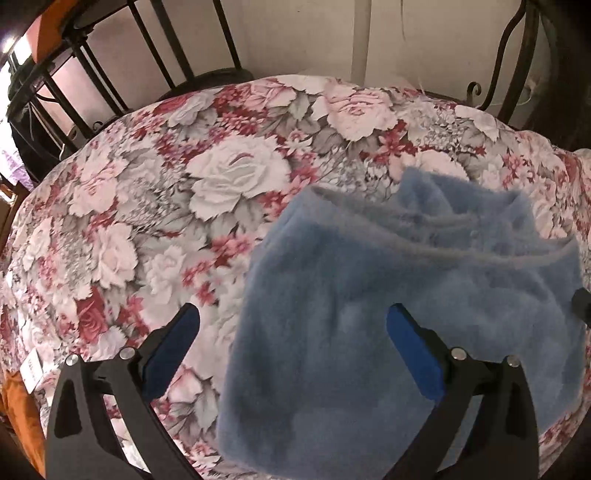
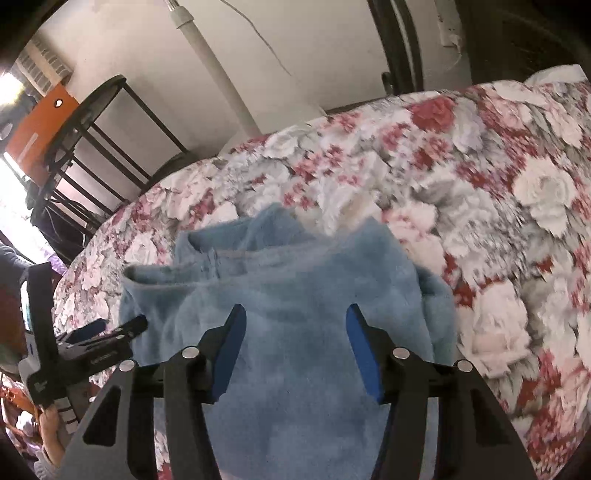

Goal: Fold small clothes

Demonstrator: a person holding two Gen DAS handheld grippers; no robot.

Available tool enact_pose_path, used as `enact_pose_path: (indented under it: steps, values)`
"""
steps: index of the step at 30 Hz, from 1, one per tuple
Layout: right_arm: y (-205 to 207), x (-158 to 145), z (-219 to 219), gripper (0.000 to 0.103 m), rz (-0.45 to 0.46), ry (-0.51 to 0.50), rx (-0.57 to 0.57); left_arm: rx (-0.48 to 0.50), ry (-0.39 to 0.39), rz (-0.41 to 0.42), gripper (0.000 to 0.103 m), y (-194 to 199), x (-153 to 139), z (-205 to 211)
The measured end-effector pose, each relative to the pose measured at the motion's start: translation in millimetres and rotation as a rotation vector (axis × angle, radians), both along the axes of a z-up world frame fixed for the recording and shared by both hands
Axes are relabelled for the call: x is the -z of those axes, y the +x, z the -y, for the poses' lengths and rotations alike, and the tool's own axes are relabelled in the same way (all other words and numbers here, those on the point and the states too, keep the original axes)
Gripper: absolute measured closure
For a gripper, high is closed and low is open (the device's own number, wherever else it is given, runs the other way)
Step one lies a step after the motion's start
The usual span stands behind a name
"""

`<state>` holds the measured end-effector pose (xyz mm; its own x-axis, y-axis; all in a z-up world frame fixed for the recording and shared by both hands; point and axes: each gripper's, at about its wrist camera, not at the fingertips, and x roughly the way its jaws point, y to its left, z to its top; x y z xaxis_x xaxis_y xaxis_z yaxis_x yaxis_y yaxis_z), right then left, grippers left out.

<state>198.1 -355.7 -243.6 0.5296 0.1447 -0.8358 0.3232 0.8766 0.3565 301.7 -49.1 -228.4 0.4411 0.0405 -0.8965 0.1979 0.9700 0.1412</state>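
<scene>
**A:** What lies at the centre?

**B:** A fuzzy light-blue garment [image 1: 388, 314], rumpled, its hem edges and a seam with small snaps facing the far side, spread on a bed under a rose-patterned cover [image 1: 166, 206].

**A:** And the grippers?

**B:** The right gripper [image 2: 293, 350] hangs over the middle of the garment, blue-padded fingers [image 2: 231, 350] parted, fleece showing in the gap and nothing pinched. The left gripper [image 1: 291, 354] stands wide open at the garment's left edge: one finger over the floral cover, the other over the blue fabric, gripping nothing.

**A:** Do they see each other?

**B:** In the right wrist view the left gripper juts in at the garment's left side, a hand [image 2: 50, 424] below it.

**A:** Beyond the bed?

**B:** A dark metal bedframe [image 1: 155, 48] with bars against a pale wall [image 1: 295, 33], and an orange panel [image 2: 40, 129] by a bright window at far left.
</scene>
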Motion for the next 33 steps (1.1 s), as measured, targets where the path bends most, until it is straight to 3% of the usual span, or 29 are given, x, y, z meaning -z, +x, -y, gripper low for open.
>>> enact_pose_path:
  steps: [7,11,14,16,20,27,29,33]
  values:
    - [24,8,-14,0.045,-0.017,-0.072,-0.062,-0.018,0.006,-0.043,0.004,18,20,12]
    - [31,36,-21,0.038,-0.144,-0.170,-0.114,-0.032,0.031,-0.060,0.004,27,32,5]
    - [28,38,-17,0.038,-0.138,-0.147,-0.101,-0.106,-0.110,-0.152,0.004,34,38,-16]
    - [25,23,-17,0.038,-0.097,-0.133,-0.096,-0.112,-0.121,-0.142,0.004,33,30,-19]
    - [17,0,-16,0.038,-0.042,-0.130,-0.099,-0.049,-0.046,-0.039,0.005,19,2,-8]
    - [1,-9,-24,0.036,-0.059,-0.132,-0.117,0.059,-0.004,-0.080,0.005,-14,3,16]
    - [-3,-6,-31,0.031,-0.093,-0.134,-0.135,0.077,0.035,-0.093,0.005,-23,9,22]
    - [-8,29,-47,0.024,-0.271,-0.149,-0.209,0.098,0.141,-0.176,0.004,-35,38,26]
